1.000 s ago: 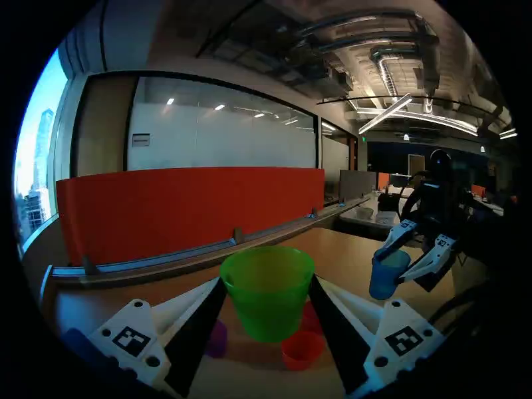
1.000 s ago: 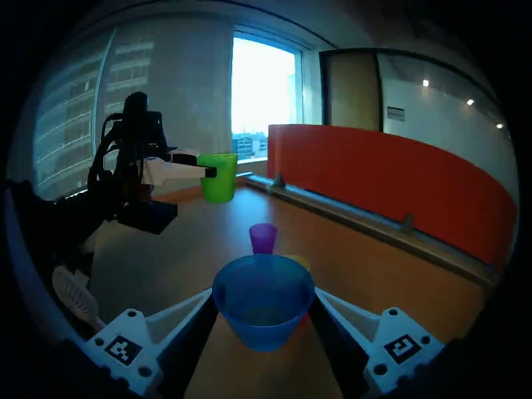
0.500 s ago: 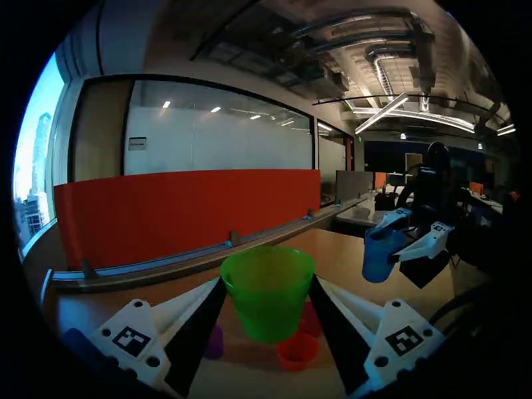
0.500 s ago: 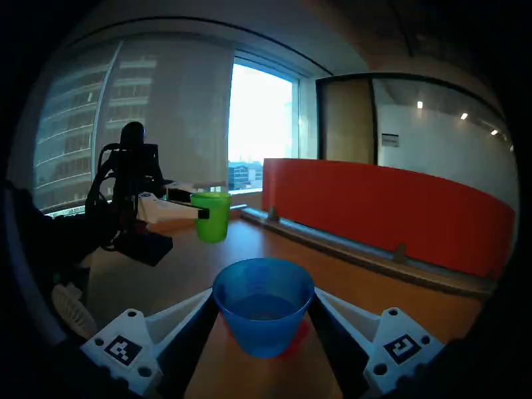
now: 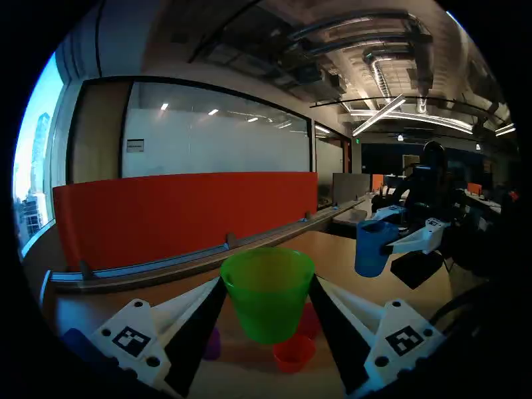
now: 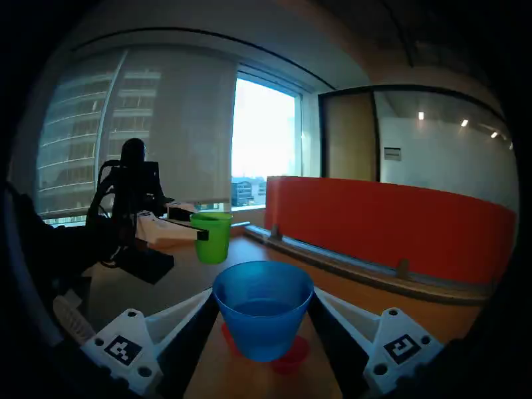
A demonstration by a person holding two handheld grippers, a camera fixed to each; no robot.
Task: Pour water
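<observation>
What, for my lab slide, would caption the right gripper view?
Right gripper holds a blue cup of water upright over the wooden table, facing the left gripper with its green cup.

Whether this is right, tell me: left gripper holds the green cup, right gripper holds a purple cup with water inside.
The right gripper holds a blue cup, not a purple one; the right gripper view shows it. The left gripper does hold the green cup.
</observation>
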